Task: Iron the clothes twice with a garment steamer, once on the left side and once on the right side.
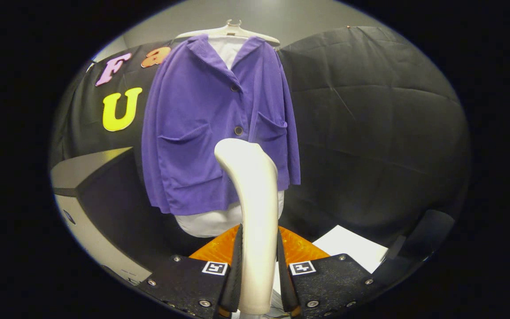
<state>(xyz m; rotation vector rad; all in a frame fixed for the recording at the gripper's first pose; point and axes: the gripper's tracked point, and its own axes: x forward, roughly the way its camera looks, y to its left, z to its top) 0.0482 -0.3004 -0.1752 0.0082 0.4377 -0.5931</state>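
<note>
We have the steamer (250,212) clamped upright between our jaws, both fingers (236,266) pressing its handle, its head raised in front of the purple jacket (202,133). The jacket hangs buttoned on a hanger (230,31) over a white shirt (210,221), just beyond the steamer head; we cannot tell whether the head touches the cloth. It sits near the jacket's middle, by the lower button. We judge the grasp done, while neither the left nor the right pass shows as finished. Below lie an orange base (215,250) and white paper (352,248).
</note>
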